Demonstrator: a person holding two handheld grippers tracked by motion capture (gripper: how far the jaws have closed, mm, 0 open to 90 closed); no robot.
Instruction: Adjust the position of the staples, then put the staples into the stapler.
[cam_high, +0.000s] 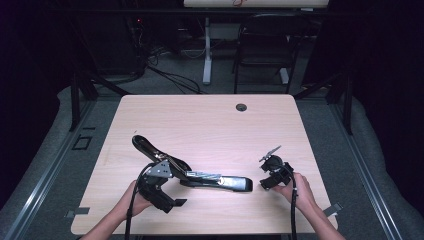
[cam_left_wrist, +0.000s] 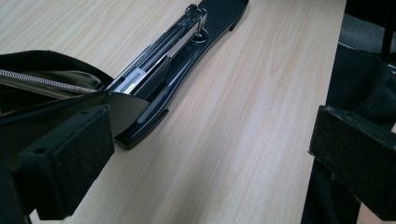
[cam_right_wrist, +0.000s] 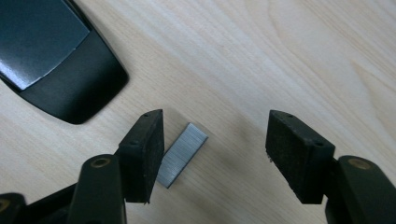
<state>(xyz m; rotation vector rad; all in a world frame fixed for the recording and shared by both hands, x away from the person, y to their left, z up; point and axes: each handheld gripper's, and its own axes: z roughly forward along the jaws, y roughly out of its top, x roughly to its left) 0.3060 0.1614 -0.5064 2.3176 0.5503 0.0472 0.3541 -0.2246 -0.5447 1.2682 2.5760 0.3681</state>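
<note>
The staple strip (cam_right_wrist: 182, 154) lies flat on the wooden table (cam_right_wrist: 289, 56), just beyond the front tip of the opened long-arm stapler (cam_high: 200, 177), and the right gripper (cam_right_wrist: 212, 154) hangs over it with its jaws apart, the strip between them and close against one pad, though I cannot tell for sure whether that pad touches it yet. The left gripper (cam_high: 165, 192) sits at the stapler's hinge end with its jaws spread; one of them seems to rest against the raised black top arm (cam_high: 150, 147), perhaps steadying it. To lift the strip cleanly, the right jaws should centre on it so both pads meet its long edges together, settle low to the tabletop, then close gently, since a thin glued strip probably snaps or skids away if pinched at a corner or pushed from one side
</note>
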